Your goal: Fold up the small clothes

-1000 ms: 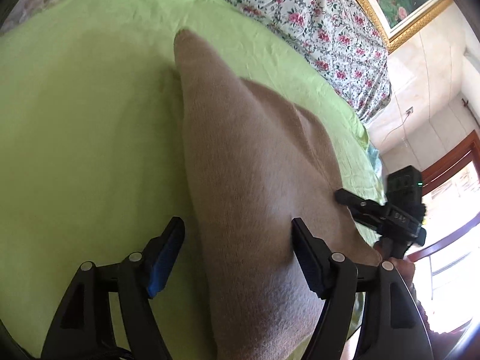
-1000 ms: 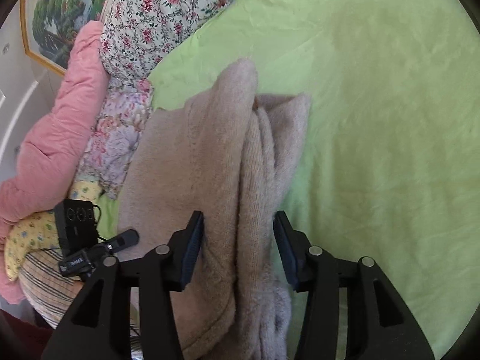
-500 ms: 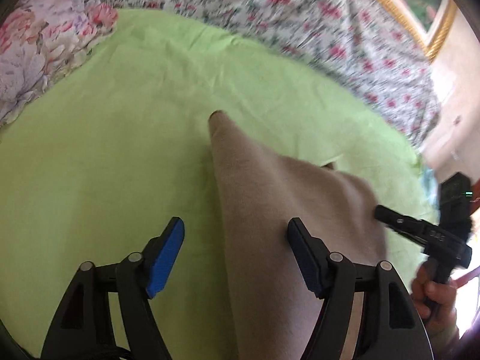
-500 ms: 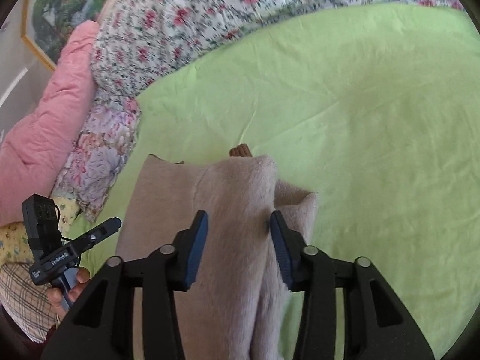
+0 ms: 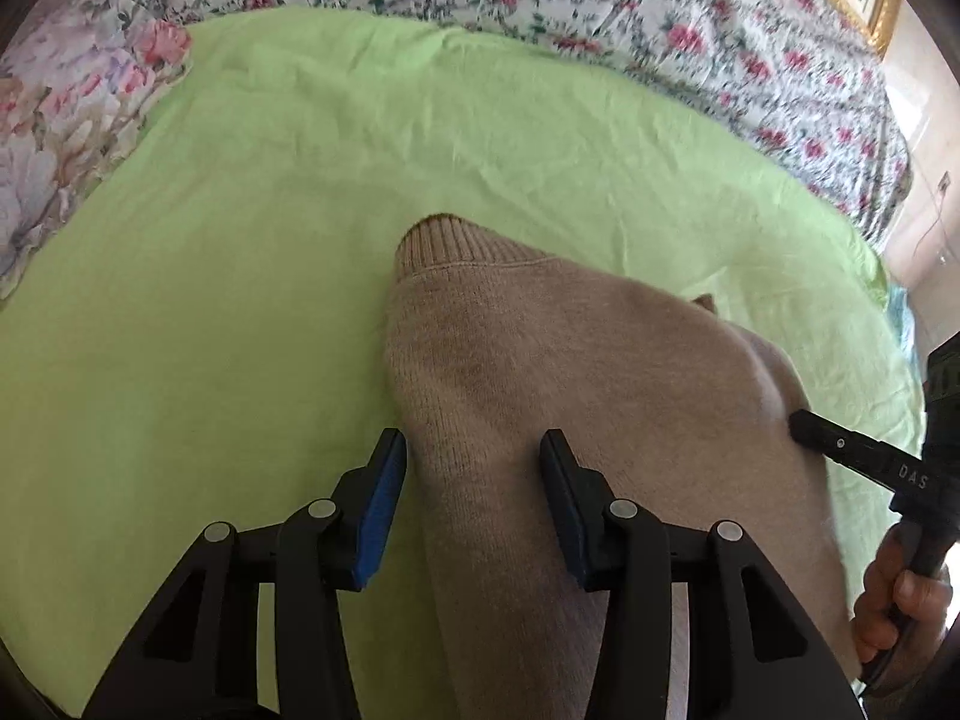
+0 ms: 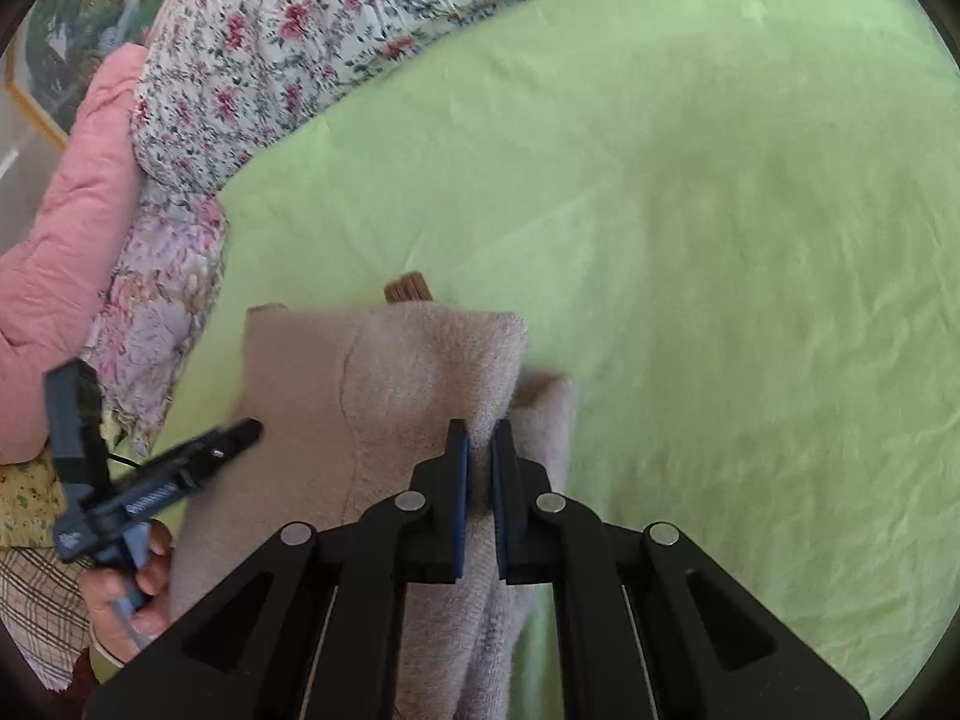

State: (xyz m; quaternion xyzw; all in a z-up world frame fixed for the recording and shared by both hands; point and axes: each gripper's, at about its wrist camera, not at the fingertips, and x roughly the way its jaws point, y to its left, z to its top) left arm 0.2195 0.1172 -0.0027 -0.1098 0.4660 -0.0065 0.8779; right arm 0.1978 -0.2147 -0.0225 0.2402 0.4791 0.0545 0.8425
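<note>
A beige knit sweater (image 5: 540,372) lies partly folded on the green bedsheet (image 5: 240,240), its ribbed cuff (image 5: 444,243) pointing away. My left gripper (image 5: 471,462) is open, its jaws standing either side of a fold of the sweater without pinching it. In the right wrist view my right gripper (image 6: 478,456) is shut on the thick edge of the sweater (image 6: 384,372). Each view shows the other gripper at its edge: the right one (image 5: 864,462), the left one (image 6: 156,480).
Floral quilts (image 5: 600,0) border the far side of the sheet (image 6: 720,240). A pink quilt (image 6: 66,228) lies at the left in the right wrist view. A gold-framed picture (image 6: 48,60) hangs behind.
My right gripper has closed on the sweater's edge. My left gripper's jaws have narrowed around the fold. Both cameras have tilted up, showing more of the sheet and quilts.
</note>
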